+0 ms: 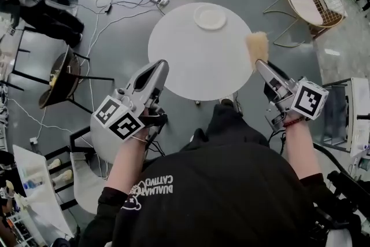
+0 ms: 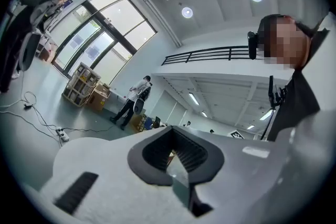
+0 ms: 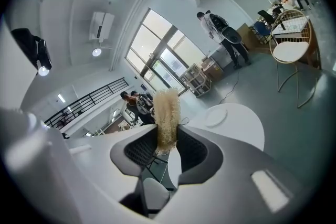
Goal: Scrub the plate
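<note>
Head view: the plate (image 1: 210, 17) lies on the far side of the round white worktop (image 1: 191, 69), well apart from both tools. The left hand-held gripper (image 1: 161, 67) hangs at the near left rim. The right hand-held gripper (image 1: 258, 64), at the right rim, grasps a tan scrubber (image 1: 258, 44).

Left gripper view: the left hand-held gripper (image 2: 176, 152) is clenched on nothing and tilted up toward the ceiling.

Right gripper view: the right hand-held gripper (image 3: 167, 150) pinches the scrubber (image 3: 167, 115). The plate (image 3: 216, 117) lies beyond it on the worktop (image 3: 247, 131).
</note>
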A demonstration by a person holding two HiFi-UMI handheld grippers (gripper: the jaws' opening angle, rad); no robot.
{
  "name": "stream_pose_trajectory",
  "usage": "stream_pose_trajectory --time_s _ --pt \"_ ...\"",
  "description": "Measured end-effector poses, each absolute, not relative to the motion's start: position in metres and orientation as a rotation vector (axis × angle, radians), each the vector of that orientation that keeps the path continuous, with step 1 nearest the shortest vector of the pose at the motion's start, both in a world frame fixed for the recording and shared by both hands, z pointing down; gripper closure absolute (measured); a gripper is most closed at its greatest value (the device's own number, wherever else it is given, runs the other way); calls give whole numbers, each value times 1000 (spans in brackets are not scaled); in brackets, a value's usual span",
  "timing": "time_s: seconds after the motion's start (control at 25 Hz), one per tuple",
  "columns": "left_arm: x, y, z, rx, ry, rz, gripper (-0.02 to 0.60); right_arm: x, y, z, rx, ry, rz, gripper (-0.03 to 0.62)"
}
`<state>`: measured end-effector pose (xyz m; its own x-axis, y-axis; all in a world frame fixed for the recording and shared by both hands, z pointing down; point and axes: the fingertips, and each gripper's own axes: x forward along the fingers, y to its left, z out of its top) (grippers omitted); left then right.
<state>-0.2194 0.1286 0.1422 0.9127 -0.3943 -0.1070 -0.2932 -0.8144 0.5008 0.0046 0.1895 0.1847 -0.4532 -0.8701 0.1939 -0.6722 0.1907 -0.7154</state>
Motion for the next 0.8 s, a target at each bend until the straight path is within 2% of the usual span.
stream_pose_trajectory --time_s 0.28,0.6,0.8 --pt "-178 79 154 2524 -516 -266 584 28 131 194 -1378 2239 -1179 474" --pt "-81 1 226 2424 -626 -114 584 98 26 272 -1245 2296 -1422 474" --pt "-54 -37 258 2357 -688 -41 583 108 -19 297 -1172 2386 -1508 476"
